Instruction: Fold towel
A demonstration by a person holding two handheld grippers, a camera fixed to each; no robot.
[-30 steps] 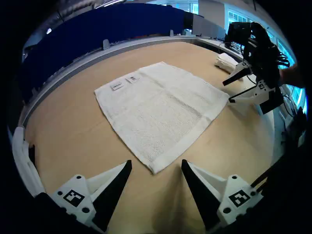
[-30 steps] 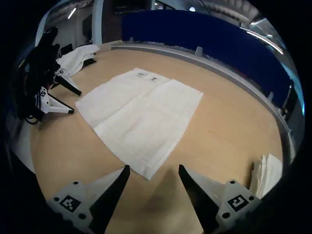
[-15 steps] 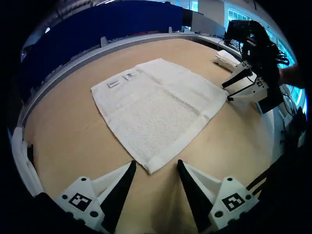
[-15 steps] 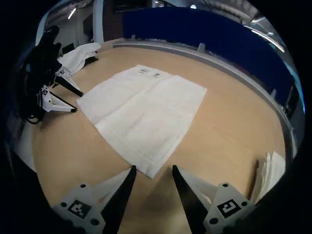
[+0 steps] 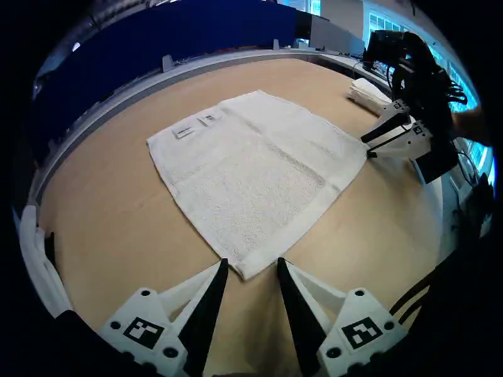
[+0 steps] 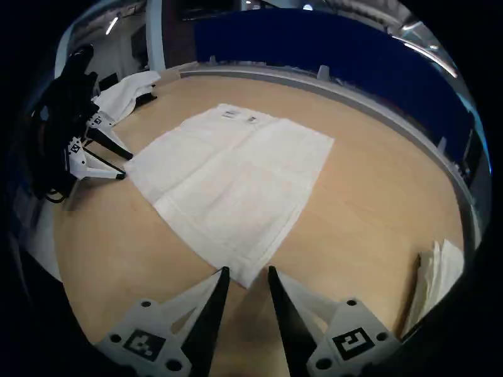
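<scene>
A white towel (image 5: 251,169) lies flat and unfolded on the wooden table (image 5: 107,207), with two small tags (image 5: 196,125) near its far edge. In the left gripper view, my left gripper (image 5: 251,264) is open low over the table, its narrowed tips on either side of the near towel corner. My right gripper (image 5: 368,144) sits at the towel's right corner, held by a hand. In the right gripper view, the towel (image 6: 232,182) points a corner between the tips of my right gripper (image 6: 248,271), open with a narrow gap. The left gripper (image 6: 127,166) stands at the towel's left corner.
A blue partition (image 5: 157,44) runs along the table's far edge. Folded white towels (image 5: 368,95) lie beyond the right gripper, and the same stack (image 6: 437,276) shows at the right. More white cloth (image 6: 129,91) lies behind the left gripper, near the table's edge.
Both grippers have moved forward to the towel's corners, and their fingers have closed from wide apart to a narrow gap around each corner. The towel has not moved.
</scene>
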